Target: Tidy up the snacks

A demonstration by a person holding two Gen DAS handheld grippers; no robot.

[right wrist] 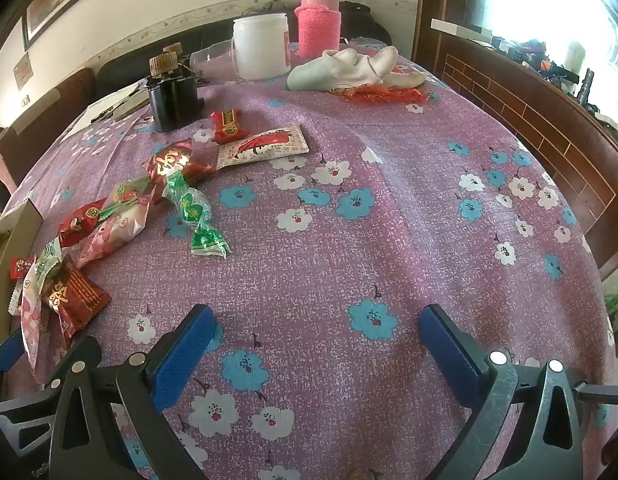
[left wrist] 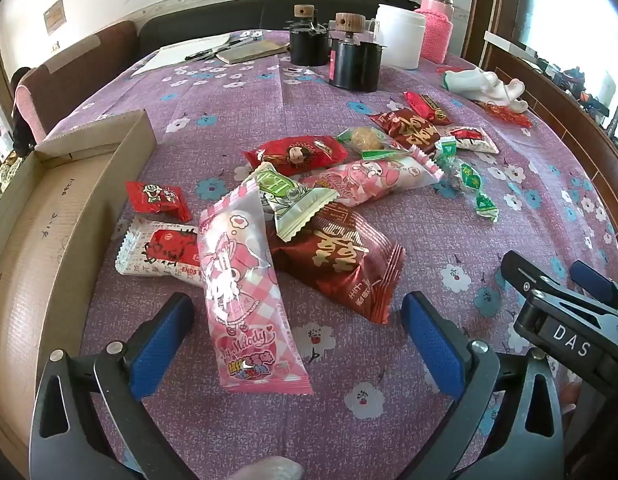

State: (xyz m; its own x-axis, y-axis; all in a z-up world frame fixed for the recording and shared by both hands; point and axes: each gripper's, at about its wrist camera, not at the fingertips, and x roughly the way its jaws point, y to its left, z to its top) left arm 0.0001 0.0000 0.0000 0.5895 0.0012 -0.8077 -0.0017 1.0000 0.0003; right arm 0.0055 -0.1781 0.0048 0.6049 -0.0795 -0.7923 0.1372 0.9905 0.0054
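1. Left wrist view: left gripper is gaping wide, holding nothing, straddling the pink packet.
2. Packet's long axis is running fingerward, cardboard box lying beside its left.
3. Right gripper is gaping empty, farther off.

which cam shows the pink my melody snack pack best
The left wrist view. The pink My Melody pack lies full length just ahead of the open left gripper, print readable, its far end overlapping other snacks. The right wrist view catches only a foreshortened sliver of it at the left edge.
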